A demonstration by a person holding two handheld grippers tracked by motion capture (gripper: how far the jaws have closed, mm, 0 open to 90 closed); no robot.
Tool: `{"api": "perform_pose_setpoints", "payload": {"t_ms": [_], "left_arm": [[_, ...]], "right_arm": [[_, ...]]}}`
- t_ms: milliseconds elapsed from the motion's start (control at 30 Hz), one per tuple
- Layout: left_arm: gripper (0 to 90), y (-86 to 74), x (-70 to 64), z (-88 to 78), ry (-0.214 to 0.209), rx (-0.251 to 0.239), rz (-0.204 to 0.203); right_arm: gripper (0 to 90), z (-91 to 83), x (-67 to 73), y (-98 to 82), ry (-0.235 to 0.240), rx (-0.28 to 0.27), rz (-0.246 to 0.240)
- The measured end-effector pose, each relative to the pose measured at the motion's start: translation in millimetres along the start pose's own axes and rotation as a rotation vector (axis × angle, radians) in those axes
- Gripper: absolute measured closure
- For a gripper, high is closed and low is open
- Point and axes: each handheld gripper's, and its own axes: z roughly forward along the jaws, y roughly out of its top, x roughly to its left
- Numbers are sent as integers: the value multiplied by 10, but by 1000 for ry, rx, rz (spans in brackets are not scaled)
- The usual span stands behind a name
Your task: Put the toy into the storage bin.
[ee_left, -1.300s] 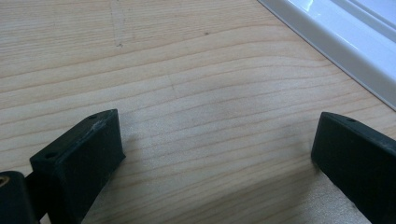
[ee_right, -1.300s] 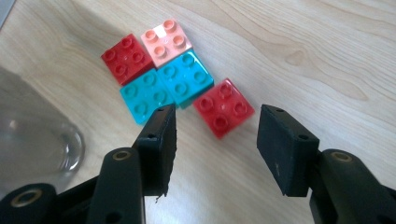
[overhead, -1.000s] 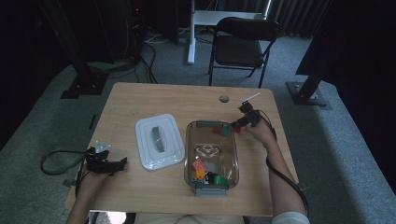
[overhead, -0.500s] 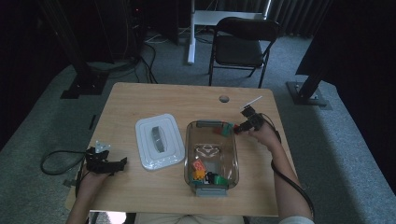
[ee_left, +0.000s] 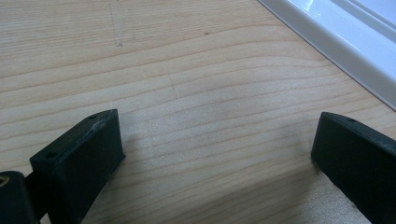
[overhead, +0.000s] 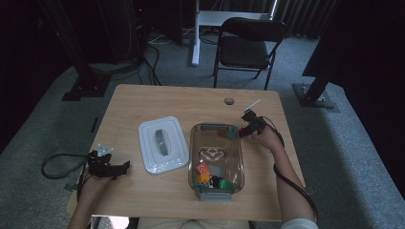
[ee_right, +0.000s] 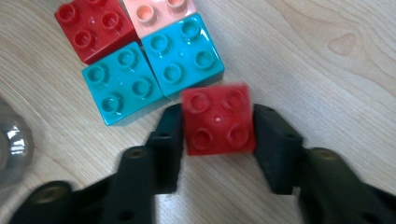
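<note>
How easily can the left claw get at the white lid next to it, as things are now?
Probably easily, yes. The left claw rests open on bare wood, and the white lid lies just ahead of it with nothing between them. The table around the lid carries nothing that would block a short move.

I work at a pale wood table (overhead: pixel 157 102) with a small round hole (overhead: pixel 229 100) near its far edge. Grey carpet (overhead: pixel 43 129) covers the floor around me. Beyond the table stands a black folding chair (overhead: pixel 246 50), and behind it a white desk leg (overhead: pixel 196 33). Dark stands (overhead: pixel 86 71) rise far left and far right (overhead: pixel 317 88), with cables (overhead: pixel 153 57) trailing between. The far room lies in shadow.
</note>
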Motion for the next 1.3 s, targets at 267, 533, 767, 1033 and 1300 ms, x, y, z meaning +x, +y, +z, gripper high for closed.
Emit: {"api": "perform_pose_setpoints", "payload": {"t_ms": [267, 533, 767, 1033, 1300], "left_arm": [[27, 0, 0, 0, 0, 0, 0], [27, 0, 1, -1, 0, 2, 2], [26, 0, 0, 0, 0, 0, 0], [27, 0, 0, 0, 0, 0, 0], [27, 0, 0, 0, 0, 0, 0]], "right_arm": [[588, -97, 17, -109, 22, -4, 8], [588, -363, 99, -326, 41, -25, -21], [587, -498, 206, -540, 46, -33, -34], [587, -726, 294, -745, 56, -67, -31], [587, -1080, 468, -761, 61, -120, -105]]}}
